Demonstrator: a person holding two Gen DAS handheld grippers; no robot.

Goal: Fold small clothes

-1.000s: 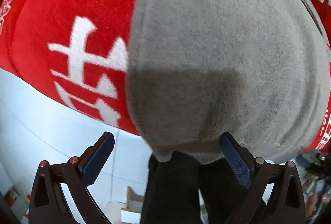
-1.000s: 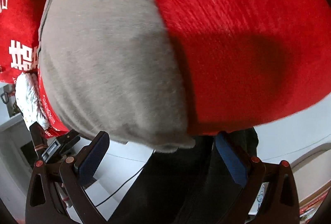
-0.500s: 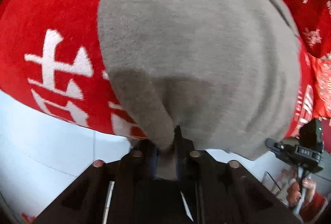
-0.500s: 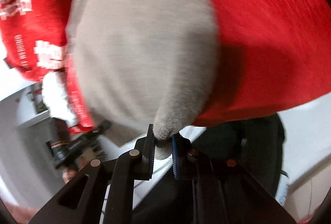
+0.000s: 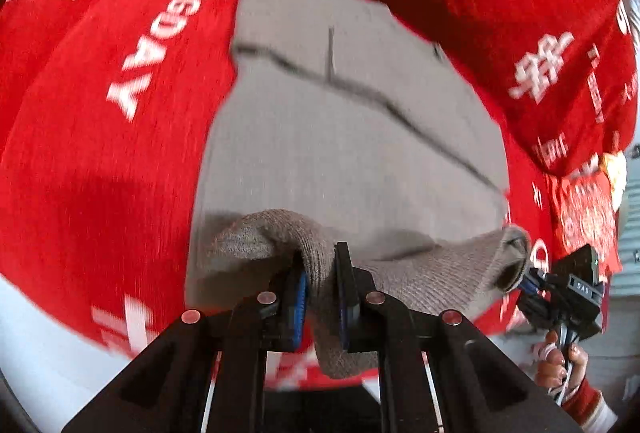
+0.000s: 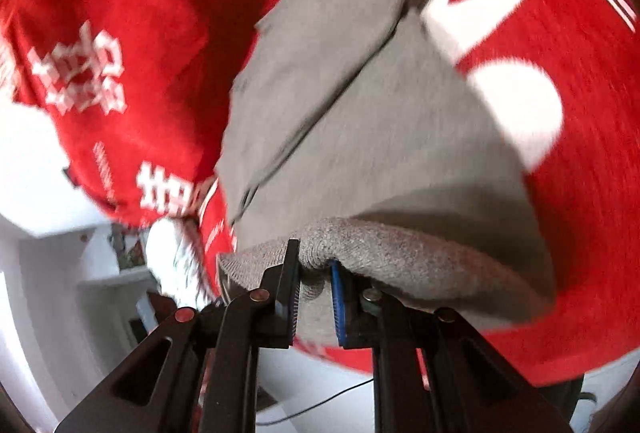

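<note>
In the left wrist view, the left gripper (image 5: 320,285) has its 2 fingers clamped on a bunched fold of the grey knit garment (image 5: 340,137)'s near hem, the cloth pinched between the blue pads and hanging a little below them. In the right wrist view, the right gripper (image 6: 314,289) is likewise closed on the same hem, a roll of knit squeezed between its pads.

The rest of the garment runs away from both sets of fingers toward 12 o'clock, flat on the red cloth (image 5: 100,153) with white lettering that covers the surface. A dark seam or layer edge crosses the garment diagonally, from about 10 to 4 o'clock in the left view.

From the left wrist, the right gripper (image 5: 532,279) shows at 3 o'clock, holding the hem's other end, with the person's hand (image 5: 560,361) on its handle below. So the lifted hem spans the 2 grippers side to side, and the body lies ahead of both, neither clearly nearer. I judge the coming fold carries that hem forward, toward 12 o'clock, over the resting part.
</note>
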